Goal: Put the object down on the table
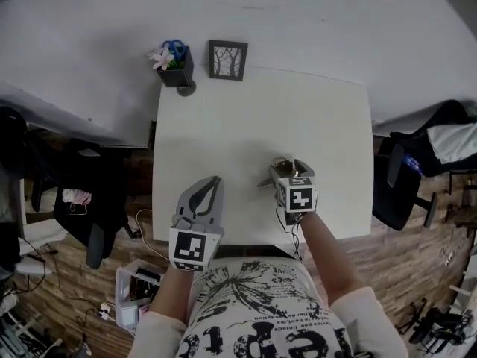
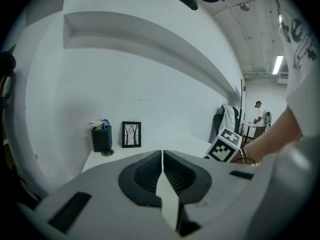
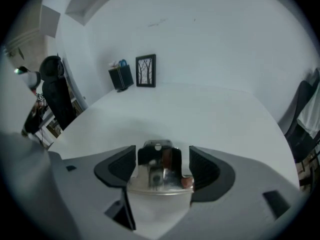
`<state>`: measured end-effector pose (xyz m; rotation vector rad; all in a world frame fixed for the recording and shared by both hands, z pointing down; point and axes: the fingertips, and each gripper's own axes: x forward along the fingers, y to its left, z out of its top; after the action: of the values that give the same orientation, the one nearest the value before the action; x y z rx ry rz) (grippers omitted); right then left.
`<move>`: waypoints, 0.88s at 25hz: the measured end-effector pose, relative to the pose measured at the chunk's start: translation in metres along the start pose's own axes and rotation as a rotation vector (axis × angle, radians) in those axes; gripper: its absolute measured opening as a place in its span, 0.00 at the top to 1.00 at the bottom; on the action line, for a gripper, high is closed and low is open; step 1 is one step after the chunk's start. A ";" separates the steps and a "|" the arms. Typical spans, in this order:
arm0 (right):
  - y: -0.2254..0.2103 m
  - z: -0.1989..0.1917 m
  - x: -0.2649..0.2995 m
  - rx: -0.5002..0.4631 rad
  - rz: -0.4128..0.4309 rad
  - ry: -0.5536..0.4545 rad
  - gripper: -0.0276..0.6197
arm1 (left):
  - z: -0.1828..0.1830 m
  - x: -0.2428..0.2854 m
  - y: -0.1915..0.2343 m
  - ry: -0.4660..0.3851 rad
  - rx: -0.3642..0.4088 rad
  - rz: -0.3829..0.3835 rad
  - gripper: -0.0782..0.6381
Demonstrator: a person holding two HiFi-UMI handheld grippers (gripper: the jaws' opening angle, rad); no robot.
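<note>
Steel glints between the right gripper's (image 3: 162, 156) wide-spread jaws. The small metal pot (image 3: 160, 181) stands on the white table (image 3: 200, 114), and the pads just beside it seemingly do not press, which suits letting go. The left gripper (image 2: 163, 156), jaws together and empty, hovers alongside, unneeded.

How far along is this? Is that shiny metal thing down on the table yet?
Nearly done. The metal object looks set on the table, and the jaws of the right gripper stand apart around it, seemingly not pressing. In hand: letting go. Left to do: draw that gripper clear. The left gripper is shut and empty.
</note>
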<state>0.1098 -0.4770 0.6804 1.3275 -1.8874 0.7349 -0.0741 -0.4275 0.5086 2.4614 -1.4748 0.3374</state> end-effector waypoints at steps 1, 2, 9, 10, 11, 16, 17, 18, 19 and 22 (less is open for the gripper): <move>-0.001 0.007 -0.007 0.004 -0.001 -0.040 0.46 | 0.001 0.000 -0.002 -0.003 -0.001 0.000 0.87; -0.001 0.014 -0.015 0.006 0.001 -0.078 0.46 | 0.002 0.000 -0.003 -0.014 0.005 0.003 0.87; 0.016 0.059 -0.103 -0.013 0.160 -0.373 0.61 | 0.029 -0.003 -0.033 -0.081 0.048 0.010 0.87; 0.016 0.065 -0.117 -0.025 0.169 -0.415 0.65 | 0.034 -0.005 -0.039 -0.092 0.056 0.012 0.87; 0.015 0.069 -0.129 -0.038 0.170 -0.451 0.68 | 0.040 -0.006 -0.045 -0.103 0.067 0.016 0.87; -0.005 0.090 -0.187 -0.082 0.149 -0.598 0.81 | 0.068 -0.011 -0.077 -0.162 0.109 0.017 0.87; -0.009 0.094 -0.199 -0.083 0.149 -0.632 0.85 | 0.074 -0.012 -0.082 -0.171 0.114 0.020 0.87; -0.013 0.098 -0.211 -0.082 0.149 -0.665 0.88 | 0.081 -0.014 -0.086 -0.181 0.118 0.023 0.87; -0.016 0.101 -0.223 -0.079 0.150 -0.698 0.90 | 0.088 -0.016 -0.091 -0.193 0.121 0.027 0.87; -0.027 0.111 -0.256 -0.069 0.158 -0.795 0.97 | 0.109 -0.023 -0.102 -0.230 0.136 0.039 0.87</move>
<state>0.1683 -0.4309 0.4098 1.5757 -2.6247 0.1989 0.0133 -0.3978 0.3891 2.6568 -1.6409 0.1715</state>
